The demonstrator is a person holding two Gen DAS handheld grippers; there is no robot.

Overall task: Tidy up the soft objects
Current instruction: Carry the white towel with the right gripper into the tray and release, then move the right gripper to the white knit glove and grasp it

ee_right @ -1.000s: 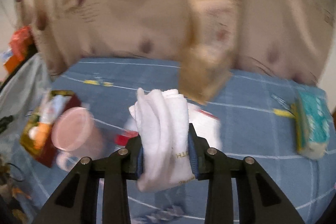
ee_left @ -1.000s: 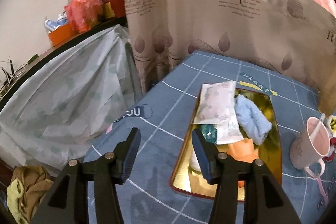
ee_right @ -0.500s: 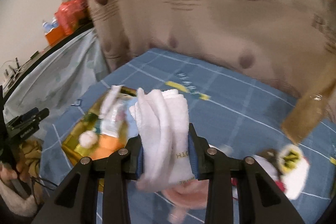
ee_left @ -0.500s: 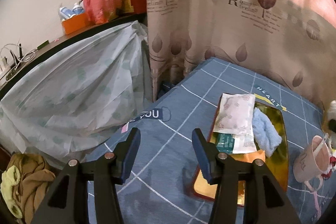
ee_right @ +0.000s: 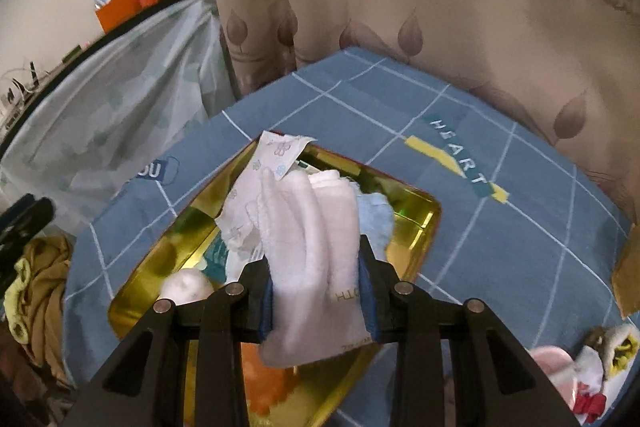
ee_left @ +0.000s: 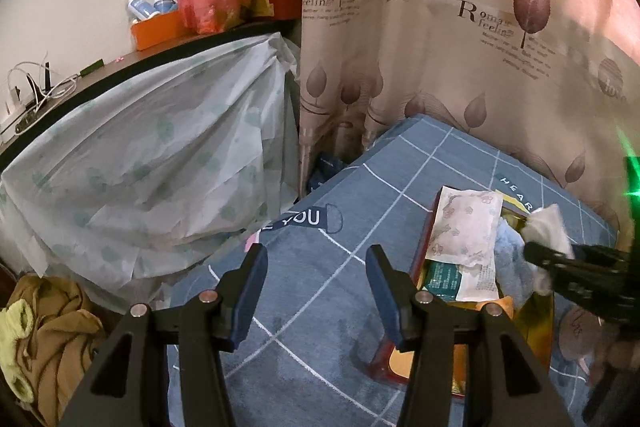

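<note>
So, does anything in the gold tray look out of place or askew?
Yes. The floral packet lies askew, with its far end sticking over the tray rim. The other things inside are in a loose heap. The white towel is not yet in; the right gripper holds it above.

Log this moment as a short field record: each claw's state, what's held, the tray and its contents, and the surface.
left claw: open, empty, above the blue cloth beside the tray
right claw: shut on the white towel, held above the tray
tray: gold inside, red rim, lying on the blue cloth
tray contents: floral packet, light blue cloth, orange item, white round item
surface: blue cloth with white grid lines
beside tray: pink mug, blurred
</note>
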